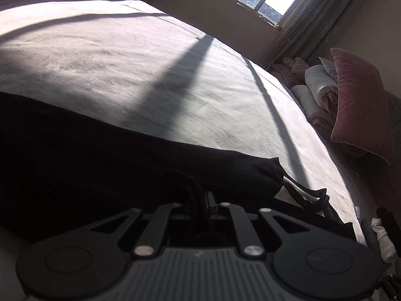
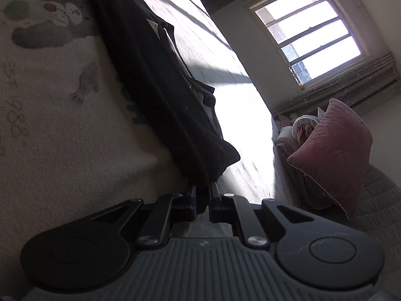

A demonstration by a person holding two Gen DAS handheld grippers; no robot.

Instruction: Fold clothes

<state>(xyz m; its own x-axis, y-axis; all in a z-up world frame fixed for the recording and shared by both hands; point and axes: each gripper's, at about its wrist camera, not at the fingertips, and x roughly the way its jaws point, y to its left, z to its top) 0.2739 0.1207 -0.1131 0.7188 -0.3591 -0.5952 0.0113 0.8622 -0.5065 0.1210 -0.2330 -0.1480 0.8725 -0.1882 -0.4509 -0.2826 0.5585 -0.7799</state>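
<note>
The right tongs (image 2: pixel 202 195) are closed almost fully on the near corner of the black, soft knit garment (image 2: pixel 160 85), whose cloth runs straight into the narrow slot between the pads. The left tongs (image 1: pixel 198 200) also stand nearly closed, low over the same black garment (image 1: pixel 87 155); dark cloth and a looped edge crowd the fingers, but that spot is too dark to tell whether cloth is actually pinched.

The garment lies spread along the near side of the pale grey plush-covered bed (image 1: pixel 125 62), partly over a cream printed cloth (image 2: pixel 50 100) with green lettering.

It looks limp and light, likely to sag and drag rather than hold shape, so hems and corners are the sensible places to take it, one on each side, keeping the edge taut.

The black fabric swallows all seams in shadow, so sleeve, neck and hem are hard to sort out. Its far end is cut off, sun glare bleaches the bed, and the dusty-pink velvet cushion (image 2: pixel 333 155) hides the bedding behind it.
</note>
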